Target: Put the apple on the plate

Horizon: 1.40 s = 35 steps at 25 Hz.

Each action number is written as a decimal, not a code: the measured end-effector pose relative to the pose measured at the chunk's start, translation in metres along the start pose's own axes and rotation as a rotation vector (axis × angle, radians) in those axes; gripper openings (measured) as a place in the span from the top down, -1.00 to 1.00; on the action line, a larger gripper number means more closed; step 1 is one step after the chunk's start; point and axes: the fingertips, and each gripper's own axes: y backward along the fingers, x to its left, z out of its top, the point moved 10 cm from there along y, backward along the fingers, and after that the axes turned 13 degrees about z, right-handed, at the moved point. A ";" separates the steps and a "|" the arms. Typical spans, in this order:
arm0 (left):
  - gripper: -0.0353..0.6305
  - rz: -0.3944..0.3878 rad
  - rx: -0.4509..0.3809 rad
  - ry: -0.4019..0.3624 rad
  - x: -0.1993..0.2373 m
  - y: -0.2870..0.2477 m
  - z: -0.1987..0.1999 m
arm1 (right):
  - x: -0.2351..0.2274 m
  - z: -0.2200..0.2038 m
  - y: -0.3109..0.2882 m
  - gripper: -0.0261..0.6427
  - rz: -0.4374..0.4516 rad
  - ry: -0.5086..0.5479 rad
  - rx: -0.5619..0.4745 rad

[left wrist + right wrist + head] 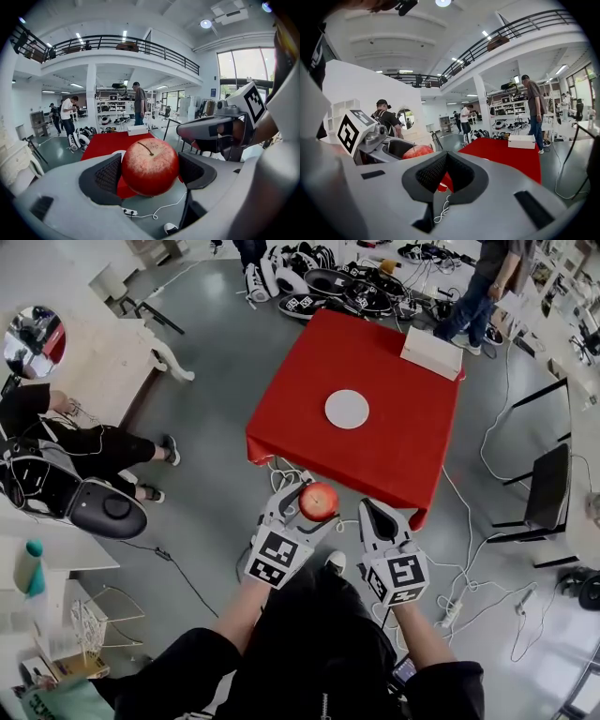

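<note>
My left gripper (315, 506) clamps the apple (150, 166) well short of the plate (347, 409); right gripper (375, 521) closed, empty. If the squeeze slackens, it likely hits the floor (216, 427).

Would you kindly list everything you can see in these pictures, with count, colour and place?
table: one, red cloth, ahead of the person
plate: one, white, middle of the table
apple: one, red, in the left gripper, short of the table
box: one, white, table's far right corner
chair: one, black, right of the table
seated person: one, dark clothes, far left
standing person: one, beyond the table
left gripper: one, grey, shut on the apple
right gripper: one, grey, shut, empty
</note>
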 end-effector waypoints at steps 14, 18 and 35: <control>-0.27 -0.041 0.007 -0.017 0.035 -0.058 0.019 | -0.043 0.015 -0.044 0.89 -0.030 -0.020 0.006; -0.27 -0.073 0.010 -0.022 0.056 -0.089 0.026 | -0.064 0.023 -0.068 0.89 -0.062 -0.028 0.008; -0.27 -0.182 0.027 -0.042 0.125 -0.208 0.048 | -0.137 0.056 -0.148 0.89 -0.171 -0.059 0.011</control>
